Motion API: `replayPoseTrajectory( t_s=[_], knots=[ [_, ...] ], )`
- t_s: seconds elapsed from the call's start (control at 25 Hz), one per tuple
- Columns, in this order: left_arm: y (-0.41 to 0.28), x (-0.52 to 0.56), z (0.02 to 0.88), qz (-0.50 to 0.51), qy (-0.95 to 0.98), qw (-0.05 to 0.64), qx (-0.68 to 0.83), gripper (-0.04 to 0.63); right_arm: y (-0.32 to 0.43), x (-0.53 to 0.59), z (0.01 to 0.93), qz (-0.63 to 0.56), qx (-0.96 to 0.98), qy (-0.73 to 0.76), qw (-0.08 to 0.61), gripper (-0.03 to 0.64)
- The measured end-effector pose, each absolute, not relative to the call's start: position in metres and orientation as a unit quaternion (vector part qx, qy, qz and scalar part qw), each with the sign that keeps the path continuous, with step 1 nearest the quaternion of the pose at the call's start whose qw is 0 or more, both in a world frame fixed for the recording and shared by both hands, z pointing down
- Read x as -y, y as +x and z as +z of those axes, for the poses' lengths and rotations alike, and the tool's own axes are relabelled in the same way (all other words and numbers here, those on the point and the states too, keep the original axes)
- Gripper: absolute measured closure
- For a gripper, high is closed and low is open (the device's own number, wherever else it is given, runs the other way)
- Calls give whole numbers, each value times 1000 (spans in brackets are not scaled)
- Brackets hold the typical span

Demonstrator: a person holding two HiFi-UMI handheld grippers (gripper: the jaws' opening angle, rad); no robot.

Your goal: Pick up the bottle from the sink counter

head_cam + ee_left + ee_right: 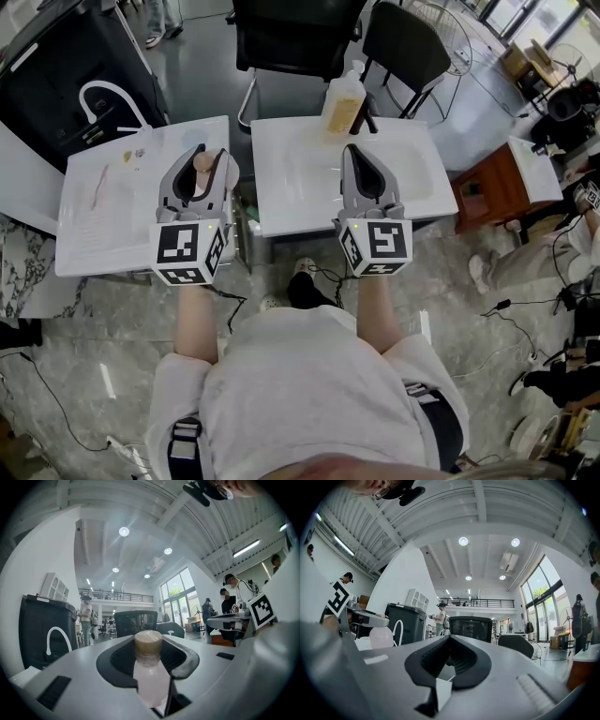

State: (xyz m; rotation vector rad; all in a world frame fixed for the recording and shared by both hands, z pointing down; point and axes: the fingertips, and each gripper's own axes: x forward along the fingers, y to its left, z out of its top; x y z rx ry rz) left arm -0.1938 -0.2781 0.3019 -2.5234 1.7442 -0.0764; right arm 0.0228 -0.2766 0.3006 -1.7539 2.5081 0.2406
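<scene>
The left tool [212, 157] gripped a small pale bottle [150, 679] by its body, jaws partly open and pressed on either side, the tan cap standing upright above them. It hung level over the white table [112, 225]; whether the bottle's base had cleared the surface could not be made out. The right tool [352, 152] hovered with jaws together and empty above the basin [309, 183], near a pump bottle [341, 105] of yellow liquid. The grasp appeared made; the next move called for a straight lift, keeping the bottle upright.
</scene>
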Motion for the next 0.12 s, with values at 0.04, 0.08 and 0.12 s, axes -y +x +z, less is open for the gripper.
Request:
replayPoseTrajectory(
  t_s=[0.04,0.08,0.12],
  knots=[
    [-193,278,302,-25,-822,37,-568,460,23,277,300,79,-817,-571,36,606],
    [-193,278,301,-25,-822,37,-567,459,23,277,300,79,-817,-571,35,606],
    [-193,279,301,-25,-822,38,-567,460,23,277,300,79,-817,-570,35,606]
  ],
)
